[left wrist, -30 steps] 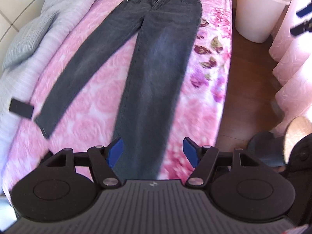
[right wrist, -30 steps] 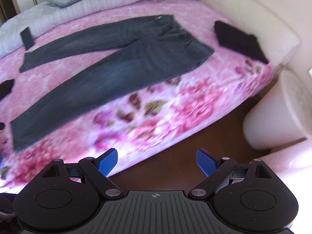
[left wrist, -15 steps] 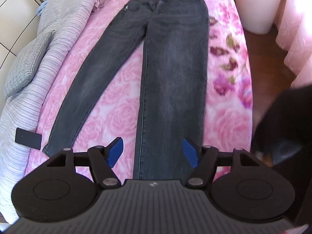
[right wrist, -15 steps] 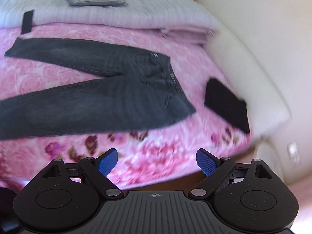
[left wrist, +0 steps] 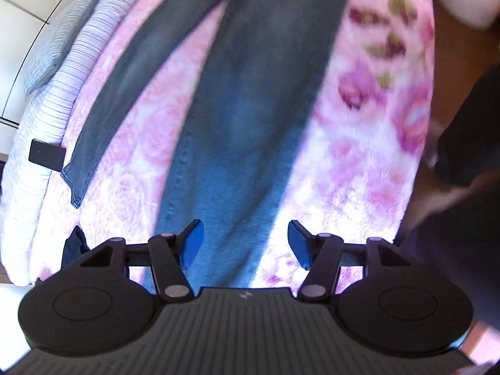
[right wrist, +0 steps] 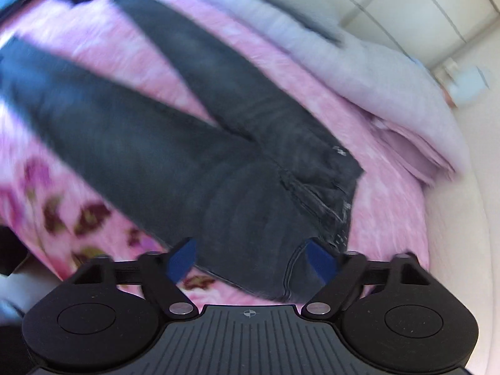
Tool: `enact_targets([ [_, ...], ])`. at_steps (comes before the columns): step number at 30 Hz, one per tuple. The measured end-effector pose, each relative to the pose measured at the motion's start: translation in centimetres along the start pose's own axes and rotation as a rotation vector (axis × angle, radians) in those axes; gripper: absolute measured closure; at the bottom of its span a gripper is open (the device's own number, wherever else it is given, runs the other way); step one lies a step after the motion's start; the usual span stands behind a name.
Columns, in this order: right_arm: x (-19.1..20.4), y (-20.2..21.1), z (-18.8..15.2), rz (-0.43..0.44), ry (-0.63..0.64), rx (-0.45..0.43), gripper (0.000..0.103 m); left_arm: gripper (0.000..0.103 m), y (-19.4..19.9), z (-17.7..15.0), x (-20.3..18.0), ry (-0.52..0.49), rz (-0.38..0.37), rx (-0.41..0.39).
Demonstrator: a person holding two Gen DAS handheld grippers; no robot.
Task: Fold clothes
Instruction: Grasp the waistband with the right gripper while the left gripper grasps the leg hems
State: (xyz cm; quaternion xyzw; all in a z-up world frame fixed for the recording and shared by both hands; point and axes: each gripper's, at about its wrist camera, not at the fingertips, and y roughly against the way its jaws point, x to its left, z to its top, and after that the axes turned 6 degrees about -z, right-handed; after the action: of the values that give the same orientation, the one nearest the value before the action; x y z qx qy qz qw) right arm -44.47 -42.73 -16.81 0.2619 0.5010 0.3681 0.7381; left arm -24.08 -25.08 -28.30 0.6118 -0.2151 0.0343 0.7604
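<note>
Dark grey jeans (left wrist: 250, 109) lie flat on a pink flowered blanket (left wrist: 359, 162), legs spread apart. My left gripper (left wrist: 246, 242) hangs low over the lower end of the near leg. Its jaws are closing, the blue pads stand apart on either side of the leg, and nothing is pinched. In the right wrist view the jeans (right wrist: 175, 143) show their waistband corner just under my right gripper (right wrist: 251, 261). Its jaws are closing too, with the hip of the jeans between the blue pads, which do not press on the cloth.
A pale striped quilt (left wrist: 47, 118) with a grey pillow (left wrist: 59, 40) runs along the bed's far side, a small black object (left wrist: 47, 154) on it. The same quilt (right wrist: 359, 72) shows in the right wrist view. Wooden floor (left wrist: 459, 62) lies beyond the bed's edge, with a dark sleeve (left wrist: 462, 218).
Both grippers have dropped closer to the jeans. The left now hovers over the leg's end. The right has swung round from the floor side to the waistband and its jaws have narrowed.
</note>
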Motion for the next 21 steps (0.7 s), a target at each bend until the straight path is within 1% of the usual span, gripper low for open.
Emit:
enact_targets([
  [2, 0.1, -1.8, -1.4, 0.021, 0.054, -0.007, 0.028, 0.048, -2.0, 0.6, -0.8, 0.004, 0.017, 0.028],
  [4, 0.2, -3.4, -2.7, 0.039, 0.098, -0.009, 0.028, 0.057, -3.7, 1.2, -0.9, 0.006, 0.036, 0.043],
  [7, 0.9, -5.3, -3.9, 0.049, 0.125, 0.001, 0.028, 0.060, -5.6, 1.7, -0.6, 0.009, 0.065, 0.054],
  [8, 1.1, -5.9, -4.1, 0.052, 0.129, 0.004, 0.028, 0.060, -6.2, 1.8, -0.7, -0.013, 0.064, 0.060],
  [10, 1.9, -6.7, -4.4, 0.062, 0.129, -0.002, 0.027, 0.061, -6.7, 1.8, -1.2, -0.095, 0.080, 0.056],
  [11, 2.5, -7.1, -4.5, 0.064, 0.144, -0.011, 0.027, 0.063, -6.6, 1.7, -1.3, -0.109, 0.088, 0.054],
  [13, 4.0, -7.9, -4.9, 0.050, 0.195, -0.044, 0.027, 0.085, -6.4, 1.5, -1.3, -0.109, 0.106, 0.057],
  [14, 4.7, -8.3, -5.1, 0.041, 0.223, -0.060, 0.027, 0.087, -6.4, 1.3, -1.2, -0.097, 0.117, 0.064],
  [16, 5.8, -9.4, -6.0, 0.013, 0.289, -0.079, 0.027, 0.087, -6.5, 1.1, -1.2, -0.085, 0.114, 0.085],
  [18, 6.7, -10.6, -7.0, -0.018, 0.355, -0.090, 0.027, 0.086, -7.0, 1.0, -1.5, -0.111, 0.121, 0.090],
  [20, 6.7, -11.8, -8.5, -0.057, 0.412, -0.099, 0.027, 0.080, -7.7, 0.9, -2.1, -0.153, 0.159, 0.087],
  [21, 6.5, -12.2, -9.2, -0.073, 0.435, -0.106, 0.027, 0.075, -8.0, 0.9, -2.2, -0.164, 0.177, 0.084],
])
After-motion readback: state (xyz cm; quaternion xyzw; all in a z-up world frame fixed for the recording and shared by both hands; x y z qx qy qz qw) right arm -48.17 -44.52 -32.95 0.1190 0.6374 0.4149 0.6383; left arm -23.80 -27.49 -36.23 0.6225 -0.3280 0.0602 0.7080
